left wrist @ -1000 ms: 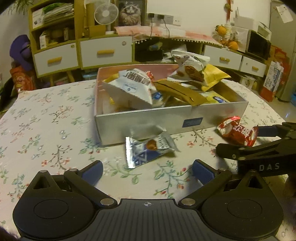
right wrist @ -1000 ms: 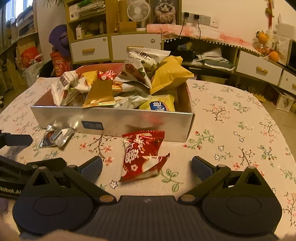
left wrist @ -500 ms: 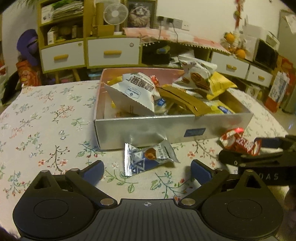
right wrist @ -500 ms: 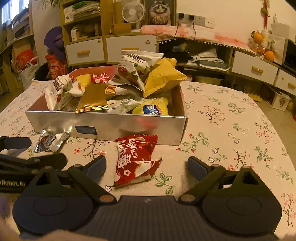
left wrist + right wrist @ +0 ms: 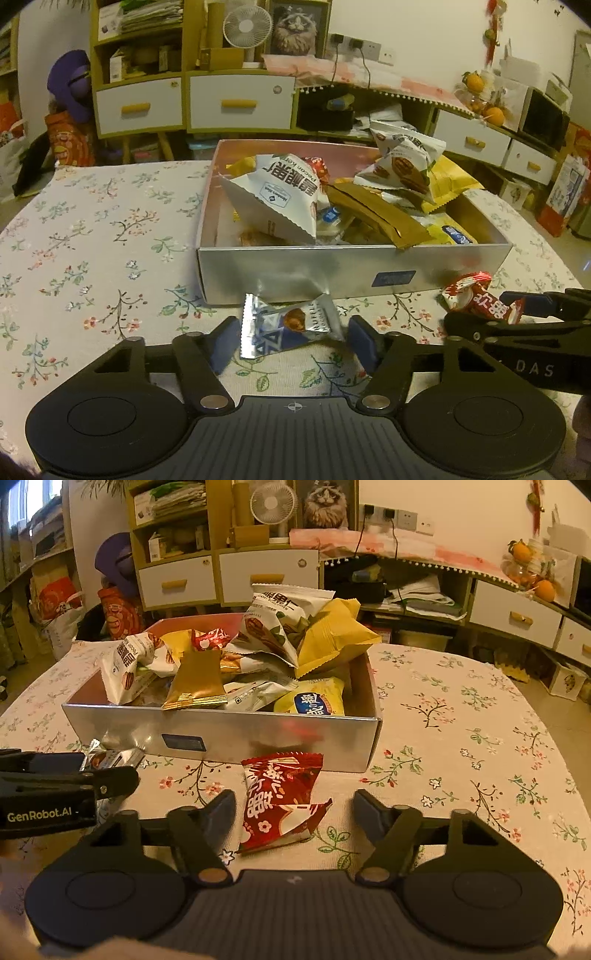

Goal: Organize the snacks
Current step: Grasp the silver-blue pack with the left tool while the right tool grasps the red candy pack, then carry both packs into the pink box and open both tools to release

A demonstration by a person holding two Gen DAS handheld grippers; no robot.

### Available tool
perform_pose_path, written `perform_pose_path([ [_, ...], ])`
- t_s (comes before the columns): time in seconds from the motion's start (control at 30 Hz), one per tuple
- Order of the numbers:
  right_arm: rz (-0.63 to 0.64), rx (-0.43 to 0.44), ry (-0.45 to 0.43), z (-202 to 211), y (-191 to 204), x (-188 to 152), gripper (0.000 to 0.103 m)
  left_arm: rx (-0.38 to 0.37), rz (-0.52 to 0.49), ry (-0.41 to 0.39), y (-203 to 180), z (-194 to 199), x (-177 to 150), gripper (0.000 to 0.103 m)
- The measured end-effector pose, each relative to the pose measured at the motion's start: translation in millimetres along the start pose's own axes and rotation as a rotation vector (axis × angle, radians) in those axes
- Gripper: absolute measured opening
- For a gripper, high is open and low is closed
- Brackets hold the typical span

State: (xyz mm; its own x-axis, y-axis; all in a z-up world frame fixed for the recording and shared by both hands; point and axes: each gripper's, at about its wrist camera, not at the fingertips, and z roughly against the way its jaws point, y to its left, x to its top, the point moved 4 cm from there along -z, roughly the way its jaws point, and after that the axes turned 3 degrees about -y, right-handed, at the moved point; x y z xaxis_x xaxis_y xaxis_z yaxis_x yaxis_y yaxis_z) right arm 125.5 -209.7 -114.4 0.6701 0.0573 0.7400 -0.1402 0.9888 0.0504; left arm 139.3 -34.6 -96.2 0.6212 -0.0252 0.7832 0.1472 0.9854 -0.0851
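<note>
While both tools are closing, the left tool (image 5: 291, 341) around the silver packet (image 5: 288, 326) and the right tool (image 5: 293, 812) around the red packet (image 5: 282, 797), neither yet gripping, each should be squeezing mid-wrapper before lifting toward the box (image 5: 229, 734) at 12 o'clock.

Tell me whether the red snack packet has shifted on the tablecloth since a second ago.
No. In the right wrist view the red snack packet lies just in front of the silver box, as before. The right gripper is closing around it, pads not yet touching.
</note>
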Motion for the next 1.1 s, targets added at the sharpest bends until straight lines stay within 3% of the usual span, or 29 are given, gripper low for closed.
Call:
perform_pose_path([
  [0.2,-0.003,0.018,0.002,0.7,0.0,3.3,0.040,-0.005,0.012,0.006,2.4,1.6,0.7,0.049],
  [0.3,-0.011,0.026,-0.002,2.1,0.4,5.7,0.038,-0.017,0.008,0.008,2.0,2.6,1.2,0.043],
  [0.57,-0.017,0.057,0.013,5.5,3.9,9.3,0.037,-0.024,0.011,0.026,2.8,5.3,2.6,0.037],
  [1.1,-0.040,0.127,-0.013,24.3,10.1,20.1,0.037,-0.073,-0.031,0.011,-5.5,26.9,12.1,0.036],
])
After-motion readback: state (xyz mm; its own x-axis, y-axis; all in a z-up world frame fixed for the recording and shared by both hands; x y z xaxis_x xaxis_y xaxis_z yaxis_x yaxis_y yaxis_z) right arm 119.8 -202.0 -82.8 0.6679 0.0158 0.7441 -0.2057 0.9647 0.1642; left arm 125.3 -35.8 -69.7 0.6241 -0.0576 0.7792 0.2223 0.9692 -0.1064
